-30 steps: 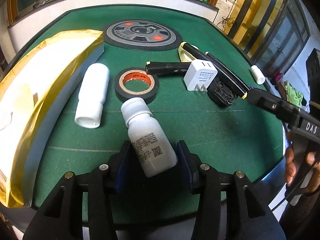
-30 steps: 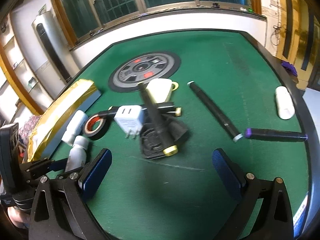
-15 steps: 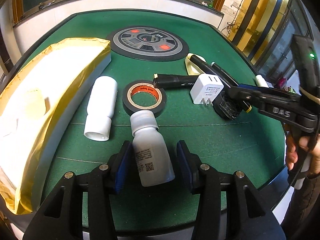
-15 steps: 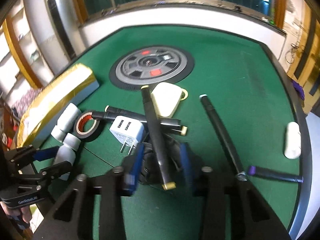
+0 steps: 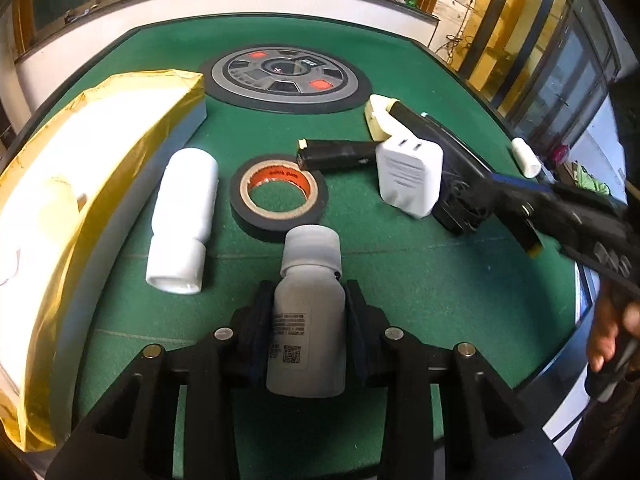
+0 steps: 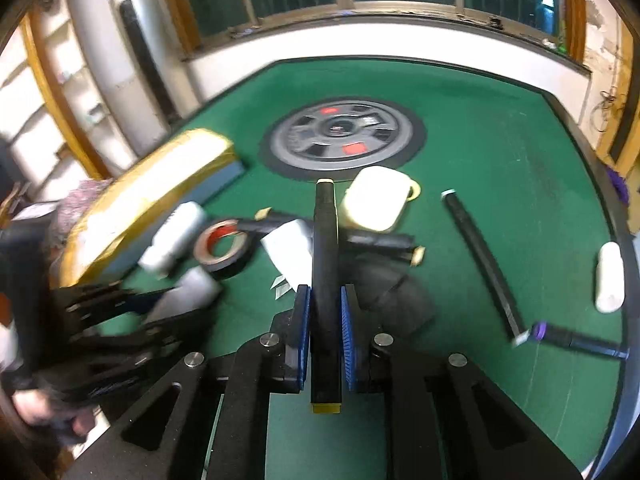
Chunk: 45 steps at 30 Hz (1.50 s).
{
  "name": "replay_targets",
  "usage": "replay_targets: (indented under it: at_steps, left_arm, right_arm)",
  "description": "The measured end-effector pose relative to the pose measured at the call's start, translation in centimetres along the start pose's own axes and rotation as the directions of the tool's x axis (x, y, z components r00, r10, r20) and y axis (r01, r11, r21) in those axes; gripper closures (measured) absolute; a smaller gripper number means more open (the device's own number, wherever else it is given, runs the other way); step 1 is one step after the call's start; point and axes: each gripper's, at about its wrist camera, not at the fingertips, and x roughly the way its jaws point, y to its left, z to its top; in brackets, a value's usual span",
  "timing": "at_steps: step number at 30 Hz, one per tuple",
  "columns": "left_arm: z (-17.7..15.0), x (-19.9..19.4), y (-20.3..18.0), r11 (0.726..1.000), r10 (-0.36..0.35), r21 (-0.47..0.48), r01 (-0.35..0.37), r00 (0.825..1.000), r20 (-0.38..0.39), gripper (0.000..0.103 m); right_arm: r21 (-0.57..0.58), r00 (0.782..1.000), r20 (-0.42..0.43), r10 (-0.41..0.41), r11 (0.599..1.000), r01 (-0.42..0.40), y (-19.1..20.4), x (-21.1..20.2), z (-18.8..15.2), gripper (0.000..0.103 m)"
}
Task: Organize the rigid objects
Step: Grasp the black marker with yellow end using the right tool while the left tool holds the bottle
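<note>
Gripping is under way: the white bottle [image 5: 308, 320] is pinched by the left gripper [image 5: 306, 312], its fingers just closed, the black marker [image 6: 326, 280] by the right gripper [image 6: 326, 320]; lifting clear of the surface [image 5: 420, 280] comes next.

The left gripper [image 5: 306, 304] is pitched steeply down toward the table, and its jaws, just drawn further together, are pressed against both sides of a white bottle [image 5: 307, 320]. The right gripper [image 6: 325, 312] is likewise angled downward; its blue-padded jaws have just been closed and are clamped on a black marker [image 6: 325, 280] that runs lengthwise between them. In the left wrist view, the bare hand [image 5: 610, 328] is seen wrapped around the right gripper's handle at the frame's right edge.
</note>
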Motion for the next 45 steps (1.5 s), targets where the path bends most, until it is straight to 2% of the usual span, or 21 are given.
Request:
replay_targets:
  at_steps: [6, 13, 23, 29, 32, 37, 40, 45]
  left_arm:
    - [-0.5, -0.5, 0.0, 1.0, -0.016, 0.0, 0.016, 1.0, -0.015, 0.071]
    - [-0.2, -0.4, -0.3, 1.0, -0.003, -0.002, 0.003, 1.0, -0.021, 0.071]
    - [-0.3, -0.2, -0.8, 0.999, 0.029, 0.026, -0.029, 1.0, -0.001, 0.071]
    - [-0.4, -0.3, -0.7, 0.999, 0.03, 0.027, -0.031, 1.0, 0.001, 0.071]
    - [-0.4, -0.3, -0.8, 0.999, 0.032, 0.029, -0.032, 0.999, 0.002, 0.071]
    - [-0.5, -0.3, -0.9, 0.998, 0.043, 0.049, -0.043, 0.999, 0.008, 0.071]
    - [-0.5, -0.2, -1.1, 0.997, 0.049, 0.059, -0.05, 0.999, 0.012, 0.071]
    - [-0.5, -0.2, -1.2, 0.996, 0.059, 0.068, -0.06, 0.998, 0.015, 0.071]
  right_arm:
    - [-0.018, 0.997, -0.042, 0.058, 0.998, -0.059, 1.9, -0.6, -3.1, 0.09]
    - [0.019, 0.991, -0.124, 0.055, 0.998, -0.053, 1.8, 2.2, -4.5, 0.09]
    - [-0.013, 0.989, -0.144, 0.024, 1.0, -0.026, 2.3, 3.4, -3.2, 0.088]
    - [-0.019, 0.989, -0.147, 0.028, 0.999, -0.031, 2.7, 4.3, -2.1, 0.076]
    - [-0.026, 0.989, -0.149, 0.008, 1.0, -0.012, 3.0, 4.8, -1.6, 0.075]
    - [-0.052, 0.99, -0.142, -0.022, 0.999, 0.015, 3.4, 5.1, -1.5, 0.076]
    - [-0.067, 0.988, -0.133, -0.075, 0.996, 0.066, 3.4, 5.2, -1.5, 0.09]
    - [-0.073, 0.988, -0.128, -0.081, 0.995, 0.072, 3.5, 5.4, -1.3, 0.09]
